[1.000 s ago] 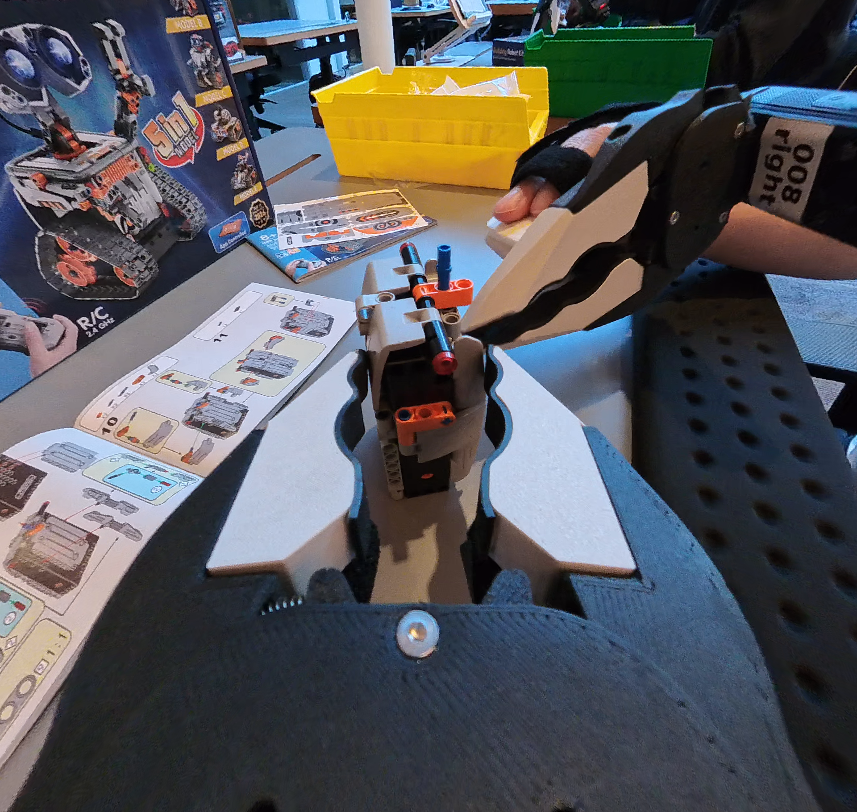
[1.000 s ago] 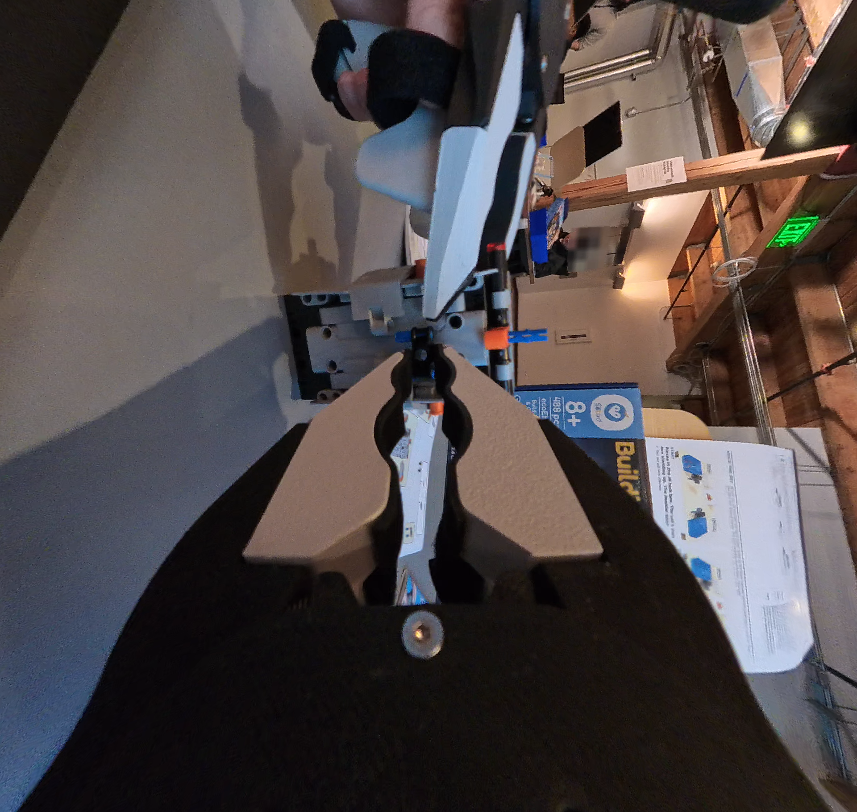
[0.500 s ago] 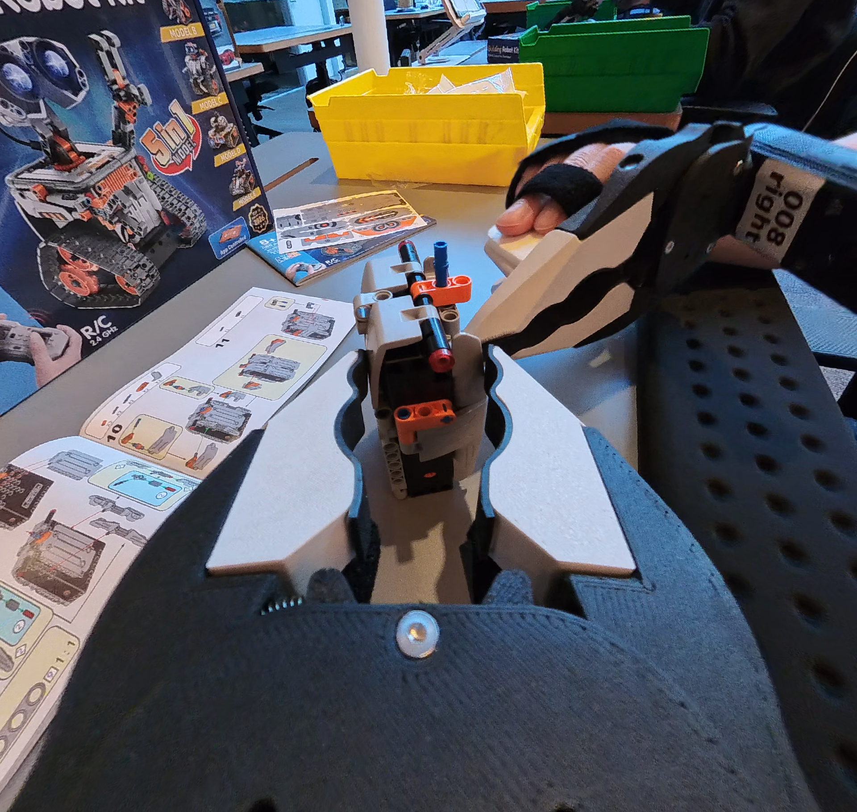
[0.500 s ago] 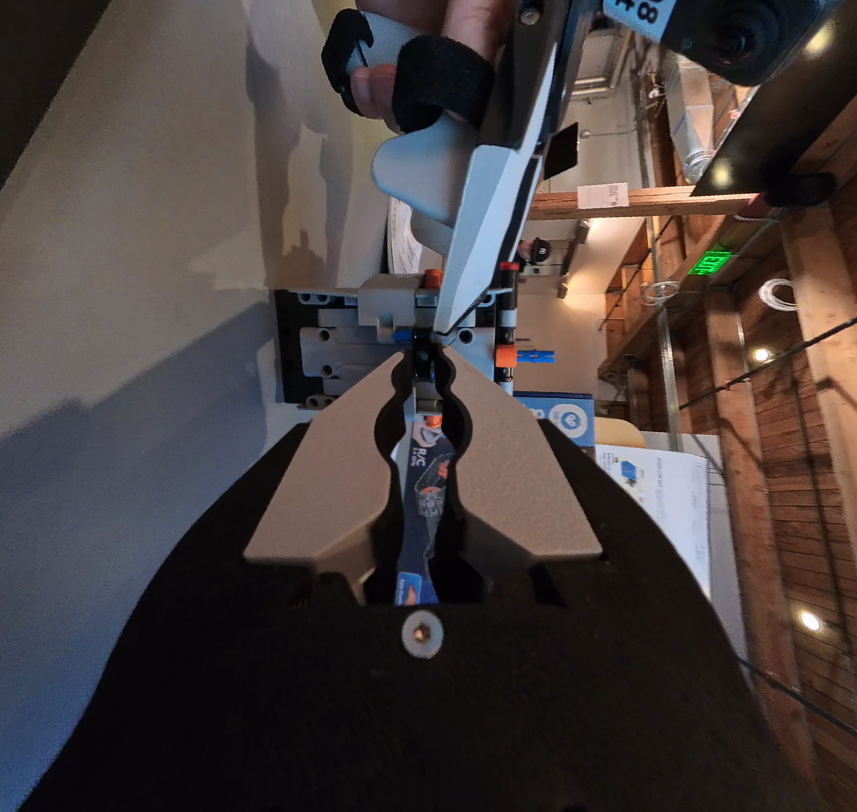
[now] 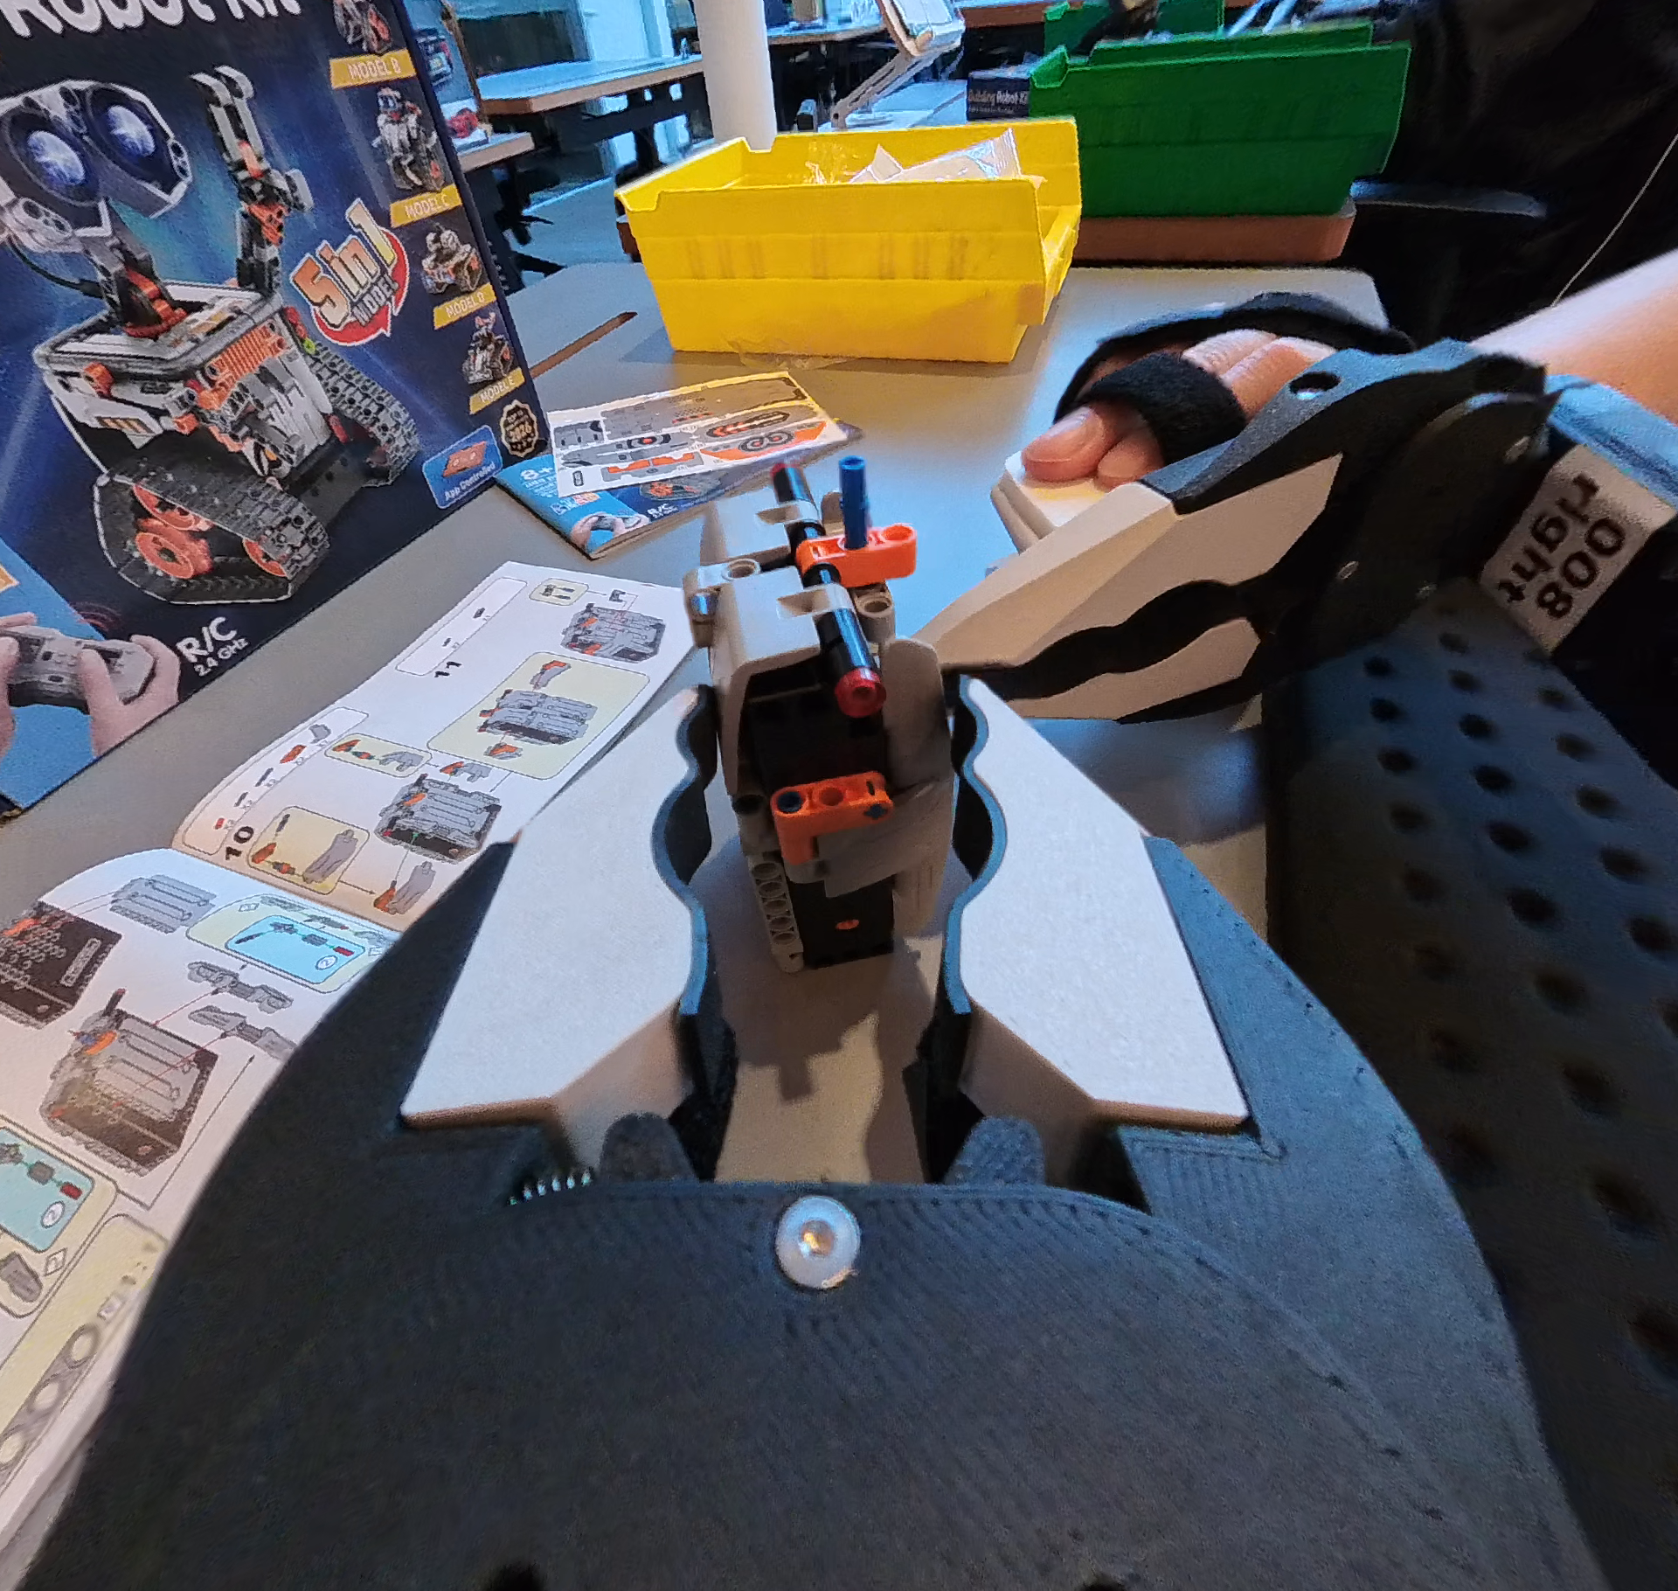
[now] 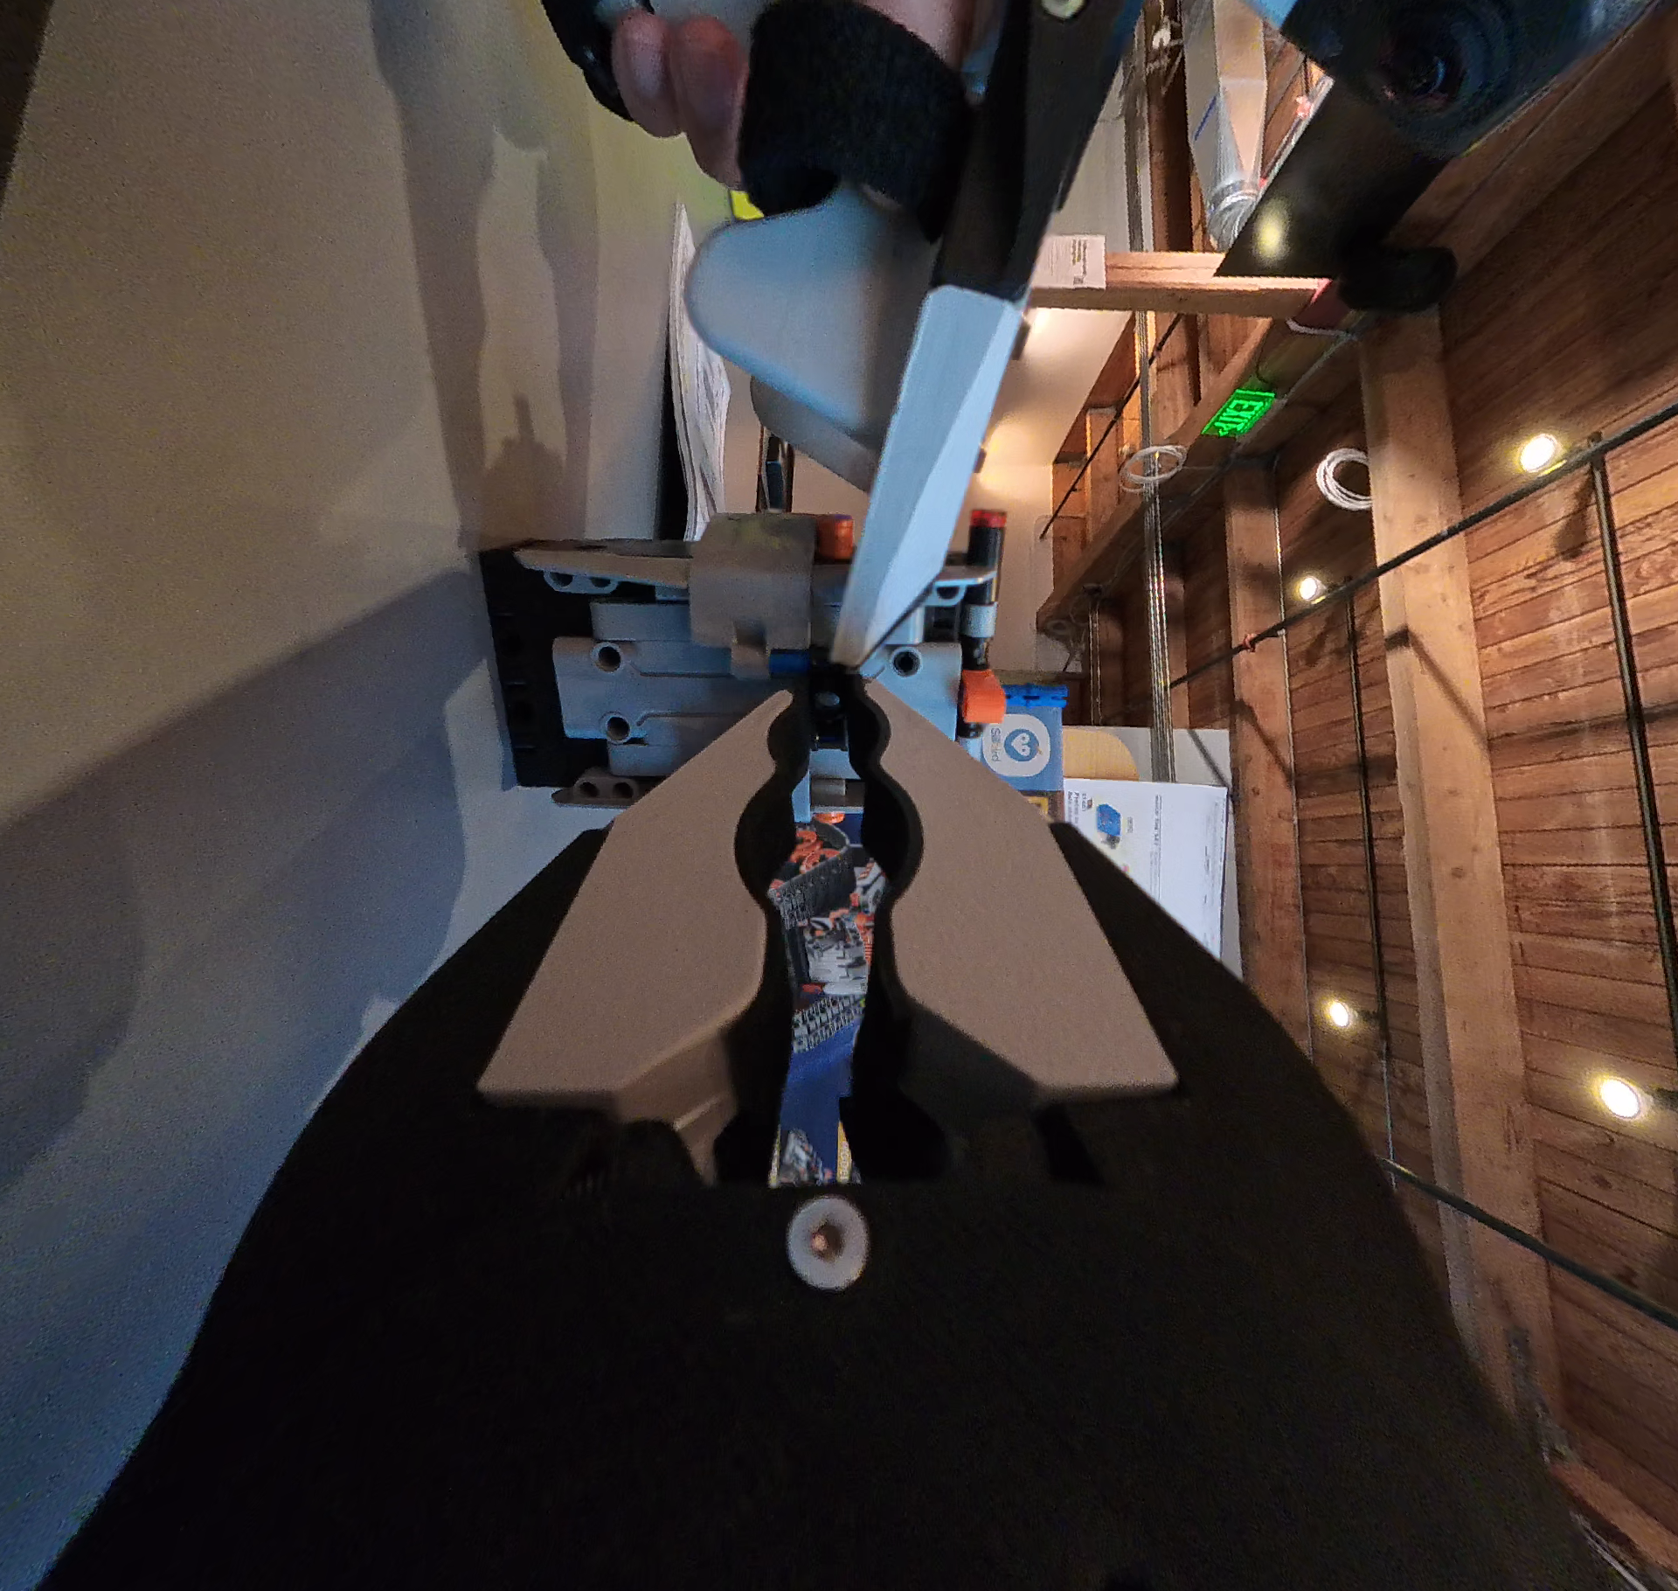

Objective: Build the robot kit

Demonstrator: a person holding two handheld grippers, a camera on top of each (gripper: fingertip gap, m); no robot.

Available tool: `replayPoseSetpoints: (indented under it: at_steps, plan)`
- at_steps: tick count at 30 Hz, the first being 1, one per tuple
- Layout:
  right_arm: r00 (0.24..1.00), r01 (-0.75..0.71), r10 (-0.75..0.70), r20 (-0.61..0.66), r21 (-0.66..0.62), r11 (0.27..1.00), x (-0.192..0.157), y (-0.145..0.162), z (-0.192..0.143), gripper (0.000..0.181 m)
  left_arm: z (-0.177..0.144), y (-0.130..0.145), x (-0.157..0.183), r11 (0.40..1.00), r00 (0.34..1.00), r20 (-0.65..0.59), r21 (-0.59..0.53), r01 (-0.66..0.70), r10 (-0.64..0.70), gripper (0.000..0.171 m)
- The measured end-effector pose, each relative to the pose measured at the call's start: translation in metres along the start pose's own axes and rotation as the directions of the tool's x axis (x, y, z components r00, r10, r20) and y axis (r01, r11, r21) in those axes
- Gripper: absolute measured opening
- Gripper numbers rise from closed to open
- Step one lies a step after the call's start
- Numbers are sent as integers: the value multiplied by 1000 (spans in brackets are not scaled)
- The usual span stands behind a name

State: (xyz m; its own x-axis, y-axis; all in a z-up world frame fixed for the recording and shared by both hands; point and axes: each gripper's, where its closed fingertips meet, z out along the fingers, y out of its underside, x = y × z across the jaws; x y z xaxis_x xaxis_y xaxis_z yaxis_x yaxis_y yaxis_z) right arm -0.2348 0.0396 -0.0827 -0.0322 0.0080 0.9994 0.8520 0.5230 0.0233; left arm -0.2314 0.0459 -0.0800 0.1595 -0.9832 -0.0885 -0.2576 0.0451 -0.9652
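My left gripper is shut on a grey and black brick assembly and holds it upright just above the grey table. A black axle with a red end, an orange connector and a blue pin sit on top of the assembly. My right gripper reaches in from the right, its tips against the assembly's right side. In the right wrist view my right gripper is shut on a small black peg at the side of the assembly. A left gripper finger crosses from above.
A blue robot kit box stands at the left. An open instruction booklet lies in front of it, with a sticker sheet behind. A yellow bin, a green bin and a white bottle are farther back. A black perforated surface is at the right. My two grippers' fingertips are within a few centimetres of each other.
My right gripper has tilted flatter and its hand has dropped toward the table, tips staying at the assembly. My left gripper keeps its hold and looms larger in the right wrist view.
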Motion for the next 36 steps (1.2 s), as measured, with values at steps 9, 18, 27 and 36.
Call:
replayPoseSetpoints:
  at_steps: [9,18,27,36]
  plan:
    - [1000,1,-1,-11,-21,1000,0,2,0,6,6,8,0,998,998,54,-52,-31,34,56]
    - [1000,-1,0,-13,-35,999,0,5,0,6,8,8,-2,998,996,86,-60,-8,13,55]
    - [1000,-20,19,-18,-47,999,3,9,1,6,6,5,-8,997,985,174,-75,1,12,61]
    - [1000,-16,15,-12,-32,999,1,7,0,6,-1,-1,-3,995,988,152,-103,-15,31,61]
